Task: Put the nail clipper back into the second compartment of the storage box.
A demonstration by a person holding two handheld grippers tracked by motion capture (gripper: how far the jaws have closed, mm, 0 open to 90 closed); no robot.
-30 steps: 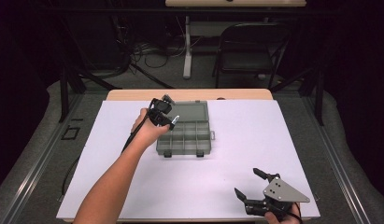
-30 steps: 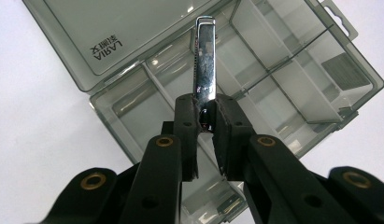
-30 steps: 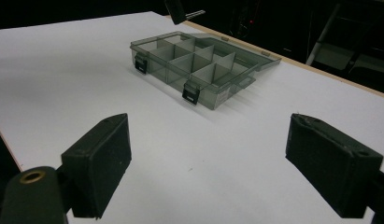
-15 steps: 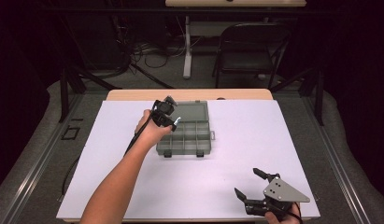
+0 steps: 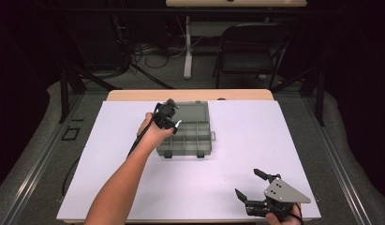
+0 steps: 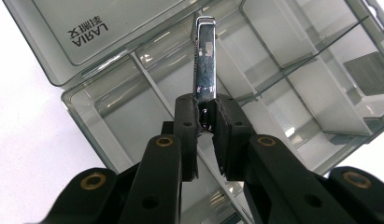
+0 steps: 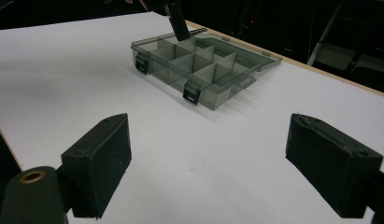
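Dark lab: white table [image 5: 274, 140], floor cables [image 5: 152, 49], folding chair [image 5: 251, 51].

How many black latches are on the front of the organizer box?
2, both on the front wall of the organizer box: one latch near its left corner, the other latch toward the right. None looks hidden.

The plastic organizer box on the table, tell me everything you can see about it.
The organizer box is smoky grey see-through plastic, lying open on the white table with its lid folded flat behind it. Dividers split the tray into several compartments; two dark latches sit on the front wall. Mirrored lettering shows through the lid in the left gripper view. The left gripper holds a shiny metal strip over a compartment near the hinge. Whether the strip touches the box can't be told.
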